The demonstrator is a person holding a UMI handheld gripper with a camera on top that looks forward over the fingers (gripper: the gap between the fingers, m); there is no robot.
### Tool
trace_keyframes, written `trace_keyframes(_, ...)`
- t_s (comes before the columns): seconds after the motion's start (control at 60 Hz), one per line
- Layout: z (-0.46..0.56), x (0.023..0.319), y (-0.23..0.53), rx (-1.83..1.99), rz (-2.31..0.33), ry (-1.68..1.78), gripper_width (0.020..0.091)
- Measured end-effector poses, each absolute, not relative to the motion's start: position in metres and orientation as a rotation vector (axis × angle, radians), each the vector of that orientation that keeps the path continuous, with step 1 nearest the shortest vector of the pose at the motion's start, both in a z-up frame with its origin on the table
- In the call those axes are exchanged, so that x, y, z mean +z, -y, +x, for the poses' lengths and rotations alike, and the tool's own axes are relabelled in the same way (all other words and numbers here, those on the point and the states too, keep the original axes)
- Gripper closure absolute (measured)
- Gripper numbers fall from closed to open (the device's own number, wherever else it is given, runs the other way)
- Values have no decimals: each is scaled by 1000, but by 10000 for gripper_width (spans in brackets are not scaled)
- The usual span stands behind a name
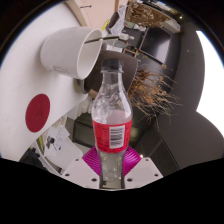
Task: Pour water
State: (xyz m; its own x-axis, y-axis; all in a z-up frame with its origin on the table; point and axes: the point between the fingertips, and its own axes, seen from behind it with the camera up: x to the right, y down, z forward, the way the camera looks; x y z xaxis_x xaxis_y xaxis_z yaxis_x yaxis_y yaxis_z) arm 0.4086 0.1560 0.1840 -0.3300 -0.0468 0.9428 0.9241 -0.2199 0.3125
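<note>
The tool (108, 165) gripped the bottle (111, 118) low on its body, both pads pressed to it, so the neck was free to tip. Its mouth sat just below the white cup (72, 52), which lay tilted above the bench (28, 70), probably the target.

Clear glossy plastic bottle (111, 115) with red paper-like label; smooth matt white cup (70, 52).
</note>
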Motion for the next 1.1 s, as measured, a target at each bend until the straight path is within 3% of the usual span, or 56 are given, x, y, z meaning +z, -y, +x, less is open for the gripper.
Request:
trace_keyframes(0.133,412,181,-159,-1482,-1285,1144,872)
trace_keyframes(0.367,401,166,-147,-755,-1741,599,871)
trace_keyframes(0.6,364,115,-147,-122,-1947,217,872)
trace_keyframes(0.817,355,68,-157,80,-1980,100,872)
trace_keyframes(0.983,362,48,-159,84,-1989,88,869)
trace_keyframes(1.1,363,49,-157,101,-1959,75,855)
